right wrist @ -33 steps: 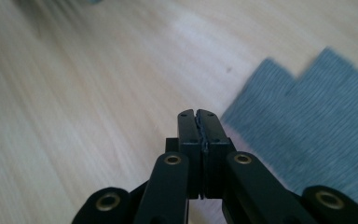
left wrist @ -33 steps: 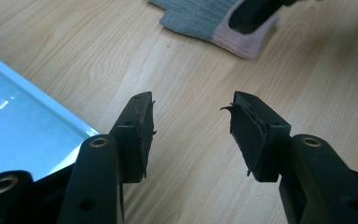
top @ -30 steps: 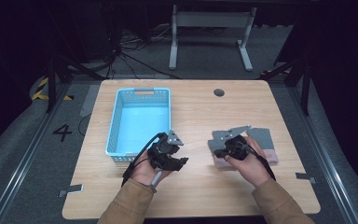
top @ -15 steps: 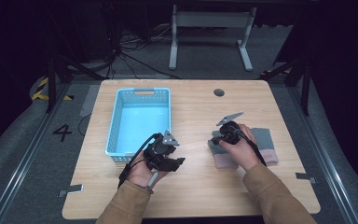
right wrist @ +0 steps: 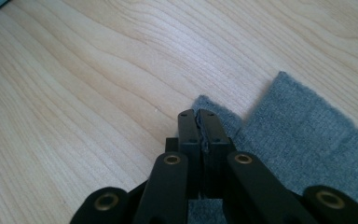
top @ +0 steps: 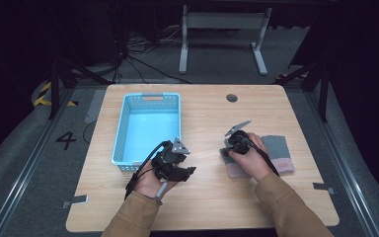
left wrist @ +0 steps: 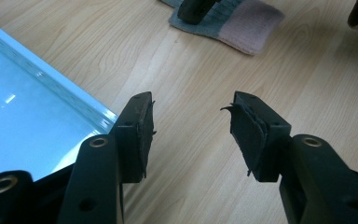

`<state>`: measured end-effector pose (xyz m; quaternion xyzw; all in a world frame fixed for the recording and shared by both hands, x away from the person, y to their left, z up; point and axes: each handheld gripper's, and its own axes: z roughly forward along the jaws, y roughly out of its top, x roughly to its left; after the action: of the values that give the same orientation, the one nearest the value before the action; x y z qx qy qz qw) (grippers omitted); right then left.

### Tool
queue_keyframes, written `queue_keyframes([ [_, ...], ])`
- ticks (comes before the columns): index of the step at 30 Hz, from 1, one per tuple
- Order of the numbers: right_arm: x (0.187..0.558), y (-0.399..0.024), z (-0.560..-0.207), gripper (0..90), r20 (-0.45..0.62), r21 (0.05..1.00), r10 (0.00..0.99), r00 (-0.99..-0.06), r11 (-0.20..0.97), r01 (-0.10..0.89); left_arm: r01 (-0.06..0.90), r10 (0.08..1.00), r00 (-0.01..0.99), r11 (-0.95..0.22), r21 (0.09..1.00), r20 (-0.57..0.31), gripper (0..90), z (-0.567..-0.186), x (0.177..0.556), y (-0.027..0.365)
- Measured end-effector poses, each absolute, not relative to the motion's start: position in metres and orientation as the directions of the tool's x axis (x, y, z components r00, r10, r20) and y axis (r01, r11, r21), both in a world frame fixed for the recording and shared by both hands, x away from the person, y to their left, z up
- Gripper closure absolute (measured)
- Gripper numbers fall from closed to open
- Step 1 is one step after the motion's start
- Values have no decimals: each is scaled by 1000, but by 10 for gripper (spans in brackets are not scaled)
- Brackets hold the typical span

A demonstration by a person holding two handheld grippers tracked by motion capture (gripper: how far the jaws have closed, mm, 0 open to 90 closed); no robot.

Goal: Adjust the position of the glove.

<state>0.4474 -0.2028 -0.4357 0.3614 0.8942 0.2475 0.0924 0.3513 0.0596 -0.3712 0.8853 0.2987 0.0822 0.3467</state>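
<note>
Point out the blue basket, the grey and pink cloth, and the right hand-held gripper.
blue basket (top: pixel 128 126), high view, on its left wall.
grey and pink cloth (top: pixel 277 146), high view, on its grey part.
right hand-held gripper (right wrist: pixel 198 114), right gripper view, between the closed jaw tips.

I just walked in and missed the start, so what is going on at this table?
A person at a wooden table works a gripper in each hand. The right gripper has its fingers shut over the corner of a grey and pink cloth lying flat; whether fabric is actually pinched between them is hard to tell. The left gripper waits with its fingers apart and nothing between them, beside a light blue basket.
</note>
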Motion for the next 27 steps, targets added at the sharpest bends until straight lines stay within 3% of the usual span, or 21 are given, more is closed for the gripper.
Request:
queue_keyframes([
  [27,394,-193,-433,897,60,446,521,-851,749,490,450,555,830,-607,655,-57,490,-372,355,48],
])
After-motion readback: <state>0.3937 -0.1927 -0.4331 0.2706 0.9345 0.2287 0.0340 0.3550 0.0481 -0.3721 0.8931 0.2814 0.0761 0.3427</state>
